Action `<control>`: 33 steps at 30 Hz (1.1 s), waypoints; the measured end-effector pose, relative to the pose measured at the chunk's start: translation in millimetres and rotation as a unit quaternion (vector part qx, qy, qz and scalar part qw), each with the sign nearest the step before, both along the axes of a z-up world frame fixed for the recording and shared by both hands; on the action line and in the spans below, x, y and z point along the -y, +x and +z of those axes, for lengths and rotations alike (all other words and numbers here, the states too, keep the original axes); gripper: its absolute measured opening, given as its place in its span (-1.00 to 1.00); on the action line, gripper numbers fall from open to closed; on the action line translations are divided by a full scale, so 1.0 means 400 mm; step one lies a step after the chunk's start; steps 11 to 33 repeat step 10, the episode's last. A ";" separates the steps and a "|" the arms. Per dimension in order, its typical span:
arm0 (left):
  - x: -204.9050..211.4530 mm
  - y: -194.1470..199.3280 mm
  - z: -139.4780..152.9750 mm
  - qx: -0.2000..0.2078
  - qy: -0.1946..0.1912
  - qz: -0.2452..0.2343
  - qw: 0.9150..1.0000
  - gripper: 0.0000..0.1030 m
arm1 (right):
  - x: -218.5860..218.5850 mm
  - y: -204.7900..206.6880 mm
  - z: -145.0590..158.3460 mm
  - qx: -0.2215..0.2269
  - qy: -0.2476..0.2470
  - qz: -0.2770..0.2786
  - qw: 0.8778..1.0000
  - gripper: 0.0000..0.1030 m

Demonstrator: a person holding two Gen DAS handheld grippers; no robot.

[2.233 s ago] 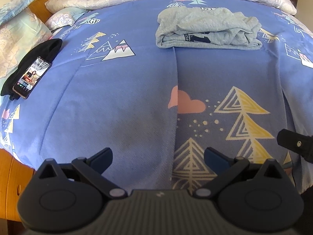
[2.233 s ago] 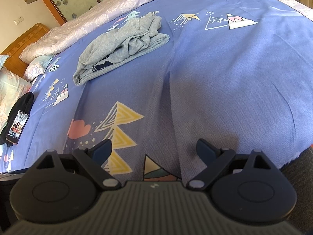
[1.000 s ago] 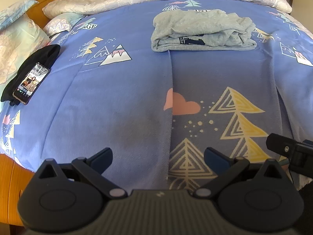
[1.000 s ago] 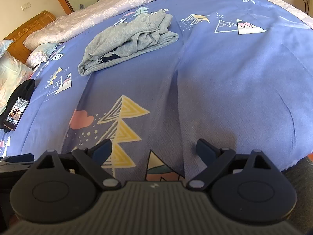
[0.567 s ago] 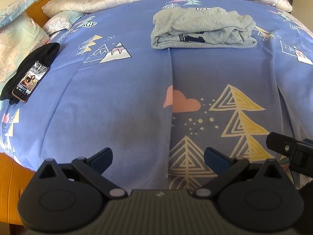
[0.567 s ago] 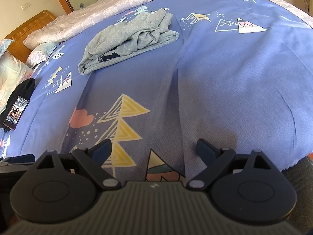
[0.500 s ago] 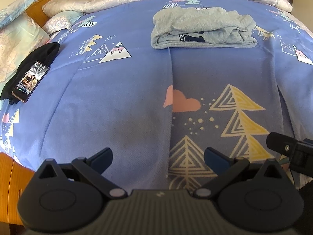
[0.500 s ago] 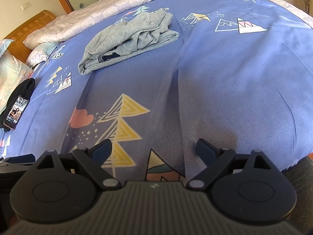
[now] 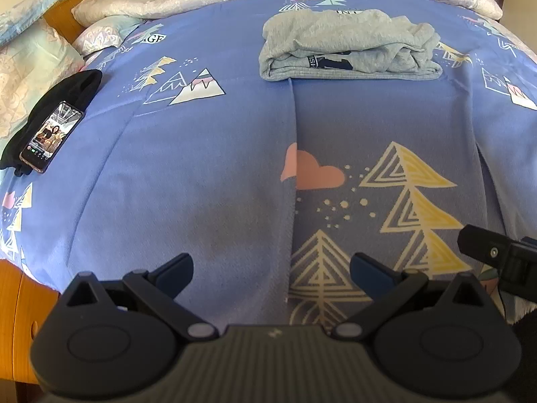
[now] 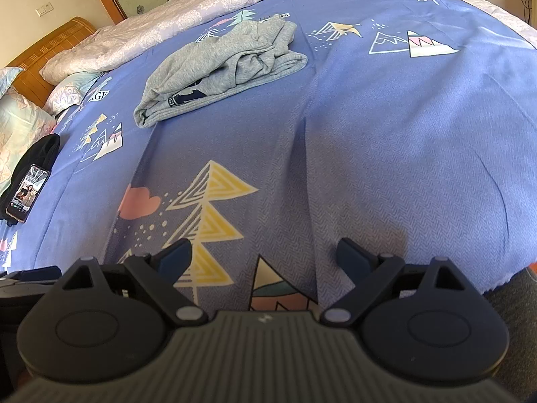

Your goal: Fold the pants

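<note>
Crosswise, folded grey pants (image 9: 349,47), long axis left-right, on bedspread (image 9: 201,154)

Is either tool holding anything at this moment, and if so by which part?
Nothing is held. The left tool and right tool are both open over the bedspread, far from the folded grey pants.

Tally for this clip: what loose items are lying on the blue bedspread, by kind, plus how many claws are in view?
Grey folded pants: 1
Phone, screen lit: 1
Black cloth under the phone: 1
Claws, both open and empty: 2, left claw and right claw
Total: 5
</note>
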State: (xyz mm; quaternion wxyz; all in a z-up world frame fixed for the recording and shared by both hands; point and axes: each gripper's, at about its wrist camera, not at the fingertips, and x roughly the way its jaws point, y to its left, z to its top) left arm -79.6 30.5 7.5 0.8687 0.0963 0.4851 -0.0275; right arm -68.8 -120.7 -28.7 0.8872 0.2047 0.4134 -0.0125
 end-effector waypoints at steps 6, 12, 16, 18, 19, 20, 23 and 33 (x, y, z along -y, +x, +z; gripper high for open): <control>-0.002 -0.003 0.006 0.000 -0.017 -0.010 1.000 0.99 | 0.000 0.000 0.000 0.000 0.000 0.000 1.000 0.84; 0.000 -0.004 0.014 0.006 -0.022 -0.009 1.000 1.00 | -0.002 -0.001 -0.001 0.001 0.000 0.001 1.000 0.84; 0.000 -0.004 0.014 0.006 -0.022 -0.009 1.000 1.00 | -0.002 -0.001 -0.001 0.001 0.000 0.001 1.000 0.84; 0.000 -0.004 0.014 0.006 -0.022 -0.009 1.000 1.00 | -0.002 -0.001 -0.001 0.001 0.000 0.001 1.000 0.84; 0.000 -0.004 0.014 0.006 -0.022 -0.009 1.000 1.00 | -0.002 -0.001 -0.001 0.001 0.000 0.001 1.000 0.84; 0.000 -0.004 0.014 0.006 -0.022 -0.009 1.000 1.00 | -0.002 -0.001 -0.001 0.001 0.000 0.001 1.000 0.84; 0.000 -0.004 0.014 0.006 -0.022 -0.009 1.000 1.00 | -0.002 -0.001 -0.001 0.001 0.000 0.001 1.000 0.84; 0.000 -0.004 0.014 0.006 -0.022 -0.009 1.000 1.00 | -0.002 -0.001 -0.001 0.001 0.000 0.001 1.000 0.84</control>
